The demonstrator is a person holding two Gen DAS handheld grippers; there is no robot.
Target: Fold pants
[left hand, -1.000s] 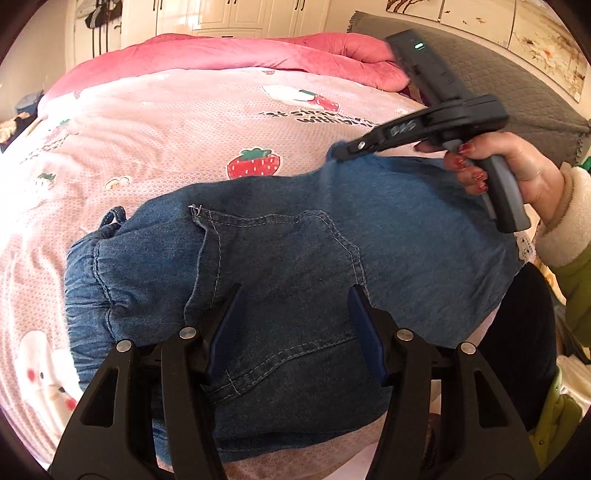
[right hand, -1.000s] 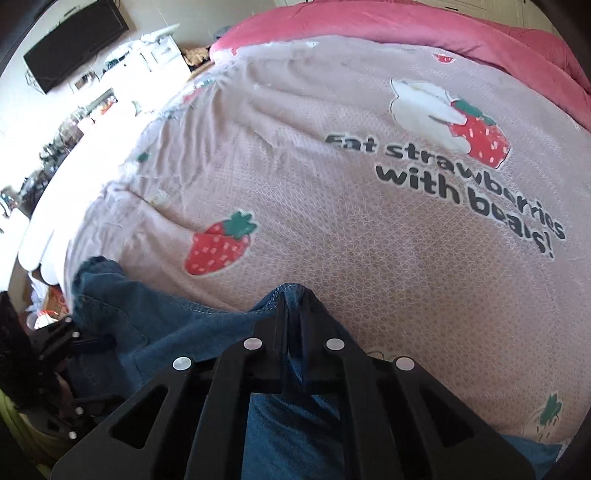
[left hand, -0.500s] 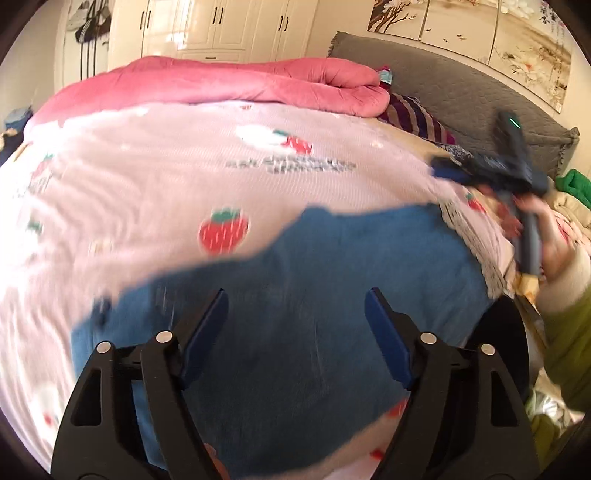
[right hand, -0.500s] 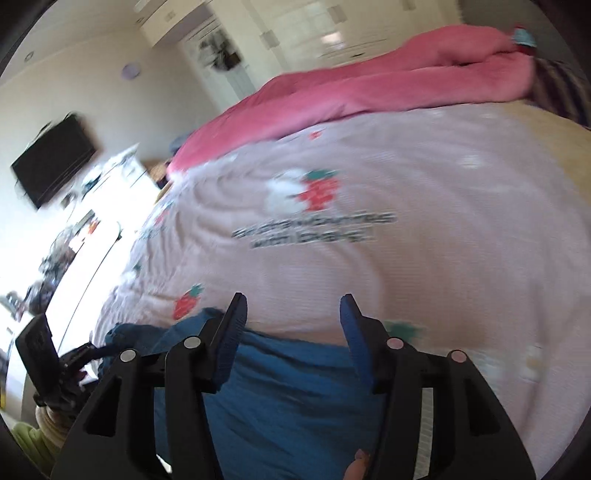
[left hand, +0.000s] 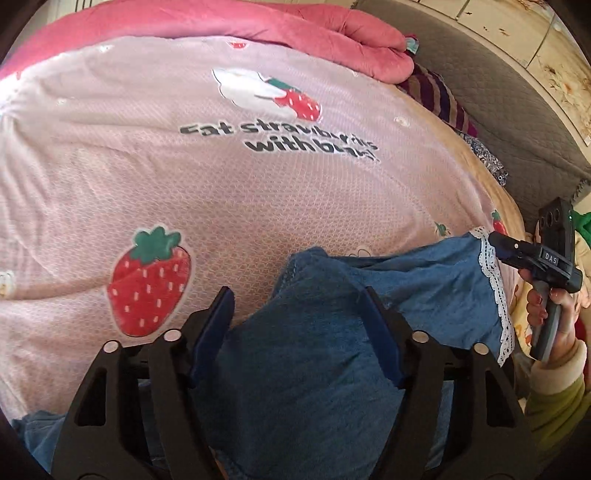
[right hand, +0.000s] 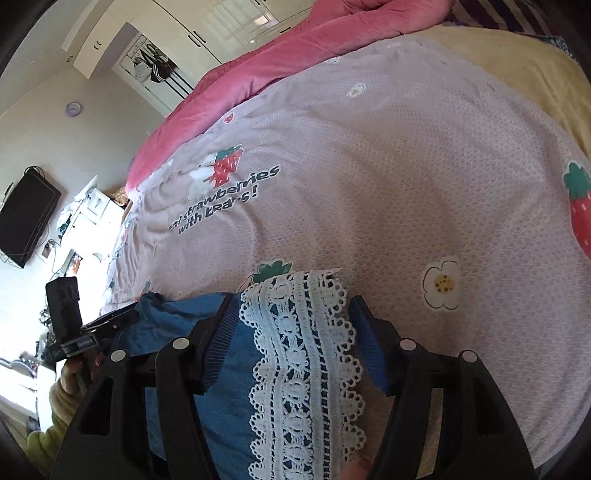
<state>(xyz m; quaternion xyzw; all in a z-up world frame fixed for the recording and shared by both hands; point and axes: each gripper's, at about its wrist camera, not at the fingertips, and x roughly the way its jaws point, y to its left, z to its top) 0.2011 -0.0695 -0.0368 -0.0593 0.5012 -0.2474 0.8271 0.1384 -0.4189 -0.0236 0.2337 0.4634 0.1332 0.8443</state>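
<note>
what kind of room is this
Most likely a home bedroom. A bed with a pink strawberry-print quilt fills both views, a rolled pink velvet blanket lies along its far edge, and white built-in wardrobes and a black wall-mounted television stand beyond it.

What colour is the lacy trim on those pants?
White, an openwork lace trim on the blue denim pants; clearest in the right wrist view.

Bedroom, seemingly: bed [left hand: 258, 177], wardrobe [right hand: 207, 40].
</note>
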